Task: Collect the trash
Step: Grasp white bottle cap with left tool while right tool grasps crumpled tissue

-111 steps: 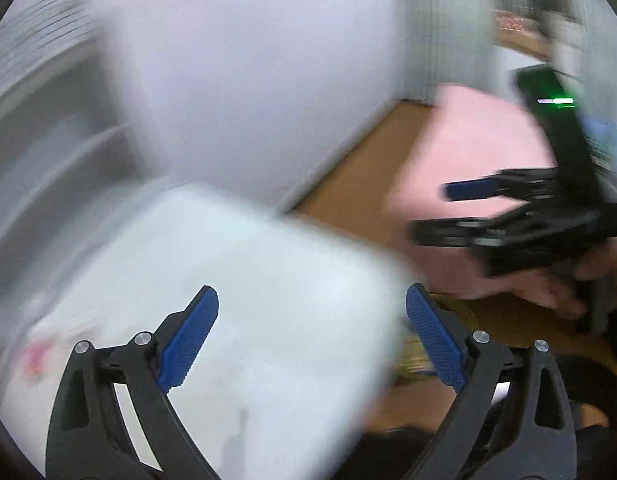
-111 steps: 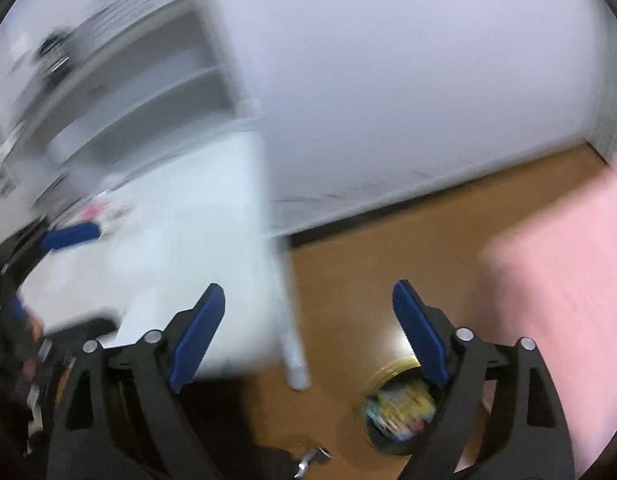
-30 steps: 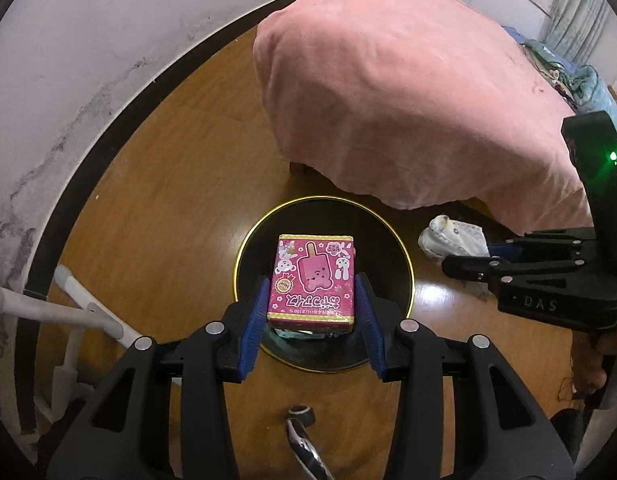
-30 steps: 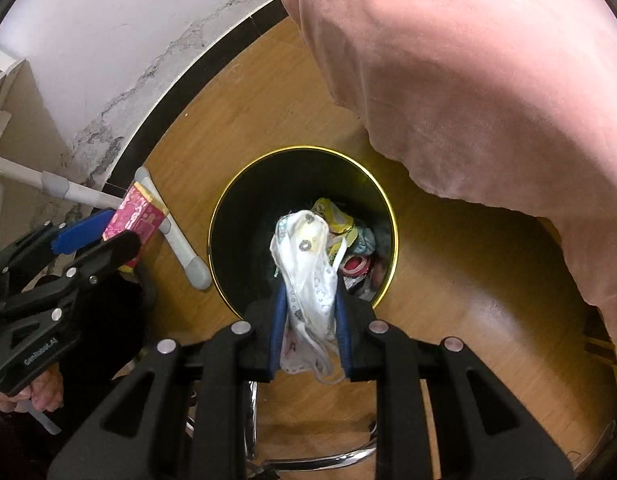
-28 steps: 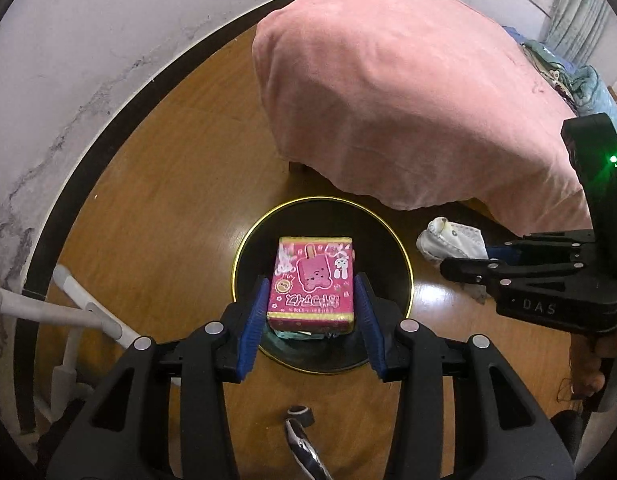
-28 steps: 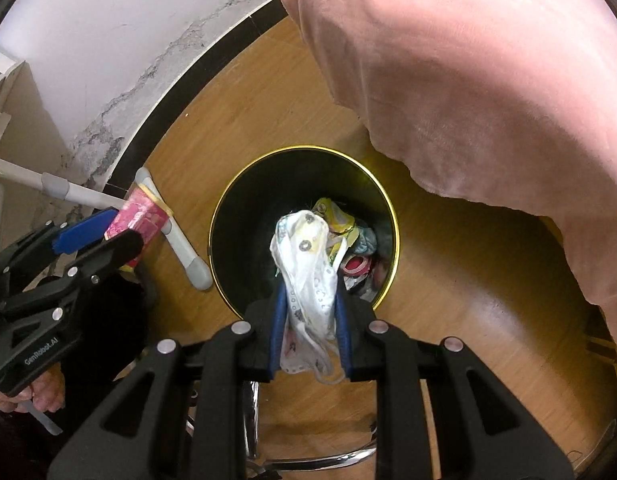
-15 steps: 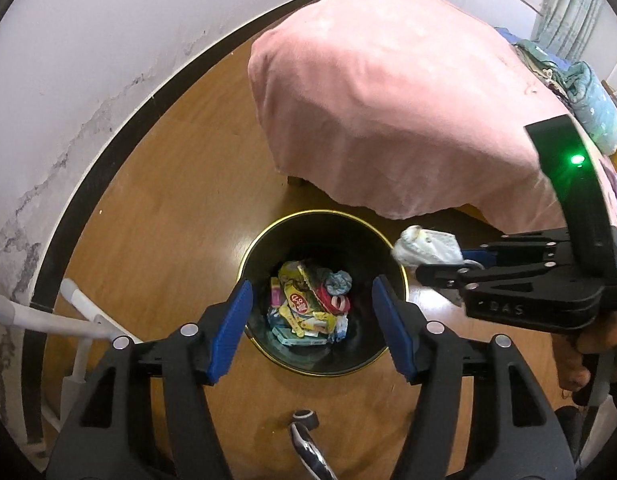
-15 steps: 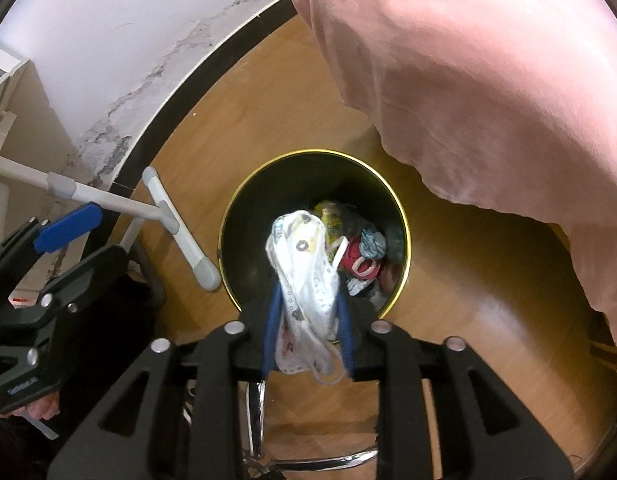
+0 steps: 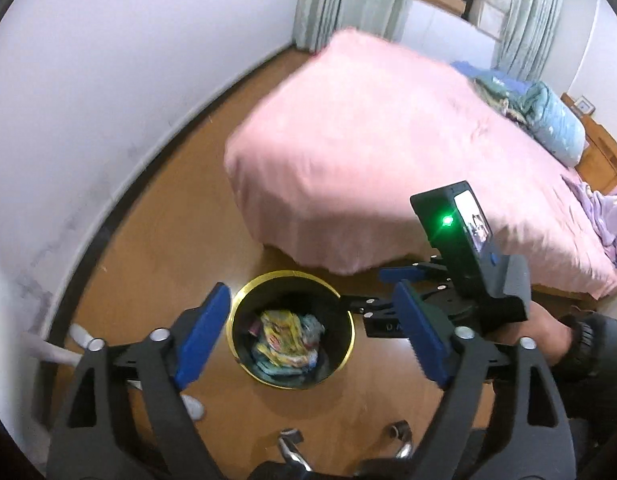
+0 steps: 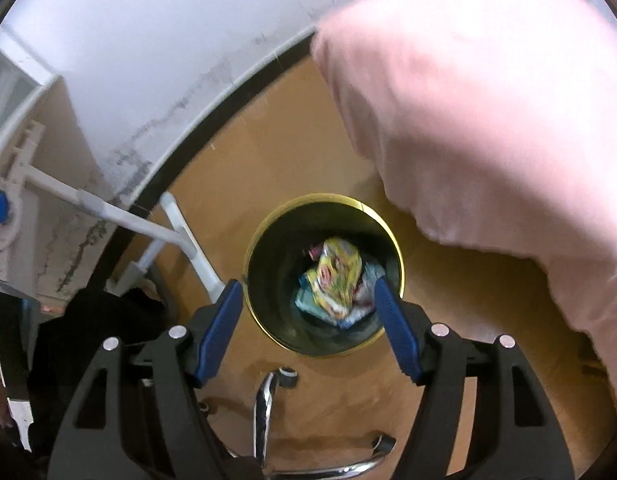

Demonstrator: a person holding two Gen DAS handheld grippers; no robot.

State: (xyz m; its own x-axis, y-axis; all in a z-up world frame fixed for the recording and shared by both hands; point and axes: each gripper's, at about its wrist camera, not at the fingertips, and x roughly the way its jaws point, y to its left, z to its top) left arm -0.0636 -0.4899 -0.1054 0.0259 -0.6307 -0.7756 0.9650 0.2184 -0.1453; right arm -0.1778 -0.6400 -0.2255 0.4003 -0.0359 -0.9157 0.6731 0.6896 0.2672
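Wooden floor [image 10: 268,184] fills the lower part of both wrist views, with a chrome chair base [image 10: 268,404] nearest the cameras at the bottom edge. Just above it, the left hand-held gripper [image 9: 304,338] hangs with its blue pads spread wide and nothing between them, pointing steeply down so that the bin [image 9: 350,344] sits framed between the fingers. The right hand-held gripper [image 10: 308,328] is posed the same way in its own view, jaws wide apart and empty, aimed straight into the bin's [image 10: 390,240] mouth; from the left camera it shows side-on beside the bin, reaching in from the right with the person's hand [image 9: 548,332] wrapped round its handle. Holding both tools above the opening makes sense for dropping things in, and with neither carrying anything, this round of dropping looks finished. Inside the black, gold-rimmed bin lies the trash [image 10: 340,284], a heap of yellow and pale blue wrappers resting at the bottom. To the left of the bin, white tubular legs [image 10: 188,240] of some furniture stand against the dark skirting board. Beyond the bin rises a bed under a pink cover [image 9: 368,140], close enough to overhang the bin's far side in the right view. Farthest off are the white wall [image 9: 128,60], green curtains [image 9: 348,0] and bundled bedding [image 9: 548,108] at the head of the bed.
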